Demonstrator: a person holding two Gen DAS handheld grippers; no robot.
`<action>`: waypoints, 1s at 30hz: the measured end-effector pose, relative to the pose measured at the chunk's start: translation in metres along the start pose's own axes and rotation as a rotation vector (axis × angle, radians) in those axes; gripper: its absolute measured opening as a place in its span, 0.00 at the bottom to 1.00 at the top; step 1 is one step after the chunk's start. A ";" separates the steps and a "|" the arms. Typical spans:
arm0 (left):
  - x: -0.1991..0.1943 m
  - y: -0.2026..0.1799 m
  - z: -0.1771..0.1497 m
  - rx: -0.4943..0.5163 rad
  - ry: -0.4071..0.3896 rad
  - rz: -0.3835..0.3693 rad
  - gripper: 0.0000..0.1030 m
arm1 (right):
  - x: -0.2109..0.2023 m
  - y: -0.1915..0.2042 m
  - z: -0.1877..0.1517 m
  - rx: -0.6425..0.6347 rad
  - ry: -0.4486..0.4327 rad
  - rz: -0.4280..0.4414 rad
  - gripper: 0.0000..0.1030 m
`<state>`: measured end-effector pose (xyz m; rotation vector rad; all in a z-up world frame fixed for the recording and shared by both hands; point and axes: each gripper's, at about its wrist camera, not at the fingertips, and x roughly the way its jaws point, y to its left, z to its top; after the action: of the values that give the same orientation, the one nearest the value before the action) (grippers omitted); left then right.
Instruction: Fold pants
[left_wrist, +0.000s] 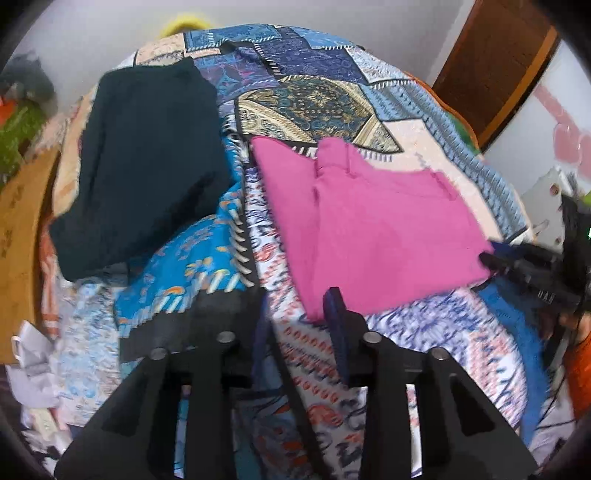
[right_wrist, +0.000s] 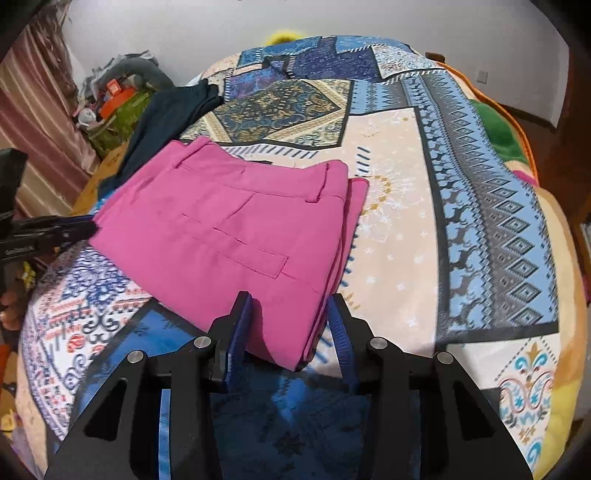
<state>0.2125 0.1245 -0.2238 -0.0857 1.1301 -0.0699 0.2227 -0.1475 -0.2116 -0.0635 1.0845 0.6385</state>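
Pink pants (left_wrist: 388, 236) lie folded into a flat rectangle on the patterned bedspread (left_wrist: 314, 99), waistband toward the far side. My left gripper (left_wrist: 295, 299) stands open at their near left corner. That corner sits just beside its right blue pad (left_wrist: 334, 299), and only bedspread shows across the rest of the gap. In the right wrist view the pants (right_wrist: 229, 236) show a welt pocket. My right gripper (right_wrist: 290, 310) is open around their near corner, its pads (right_wrist: 242, 317) close on either side, with no pinch visible. Each gripper also shows in the other view: right gripper (left_wrist: 491, 254), left gripper (right_wrist: 90, 225).
A dark navy garment (left_wrist: 140, 166) lies folded on the bed's far left, also visible as the dark garment (right_wrist: 166, 110). A cardboard box (left_wrist: 18, 221) and clutter (right_wrist: 118, 96) stand past the left edge. A green blanket (right_wrist: 498, 129) bulges at the right. A brown door (left_wrist: 498, 66) is beyond.
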 end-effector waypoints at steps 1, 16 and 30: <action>0.000 0.000 -0.001 0.010 -0.001 0.005 0.31 | 0.002 -0.001 0.002 -0.002 0.004 -0.006 0.36; -0.012 -0.039 0.054 0.178 -0.077 0.021 0.32 | -0.019 0.016 0.041 -0.046 -0.062 0.001 0.60; 0.072 -0.053 0.083 0.241 0.090 0.069 0.43 | 0.051 0.037 0.063 -0.092 0.108 0.070 0.66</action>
<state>0.3173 0.0670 -0.2478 0.1729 1.2060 -0.1489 0.2701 -0.0713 -0.2144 -0.1419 1.1650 0.7549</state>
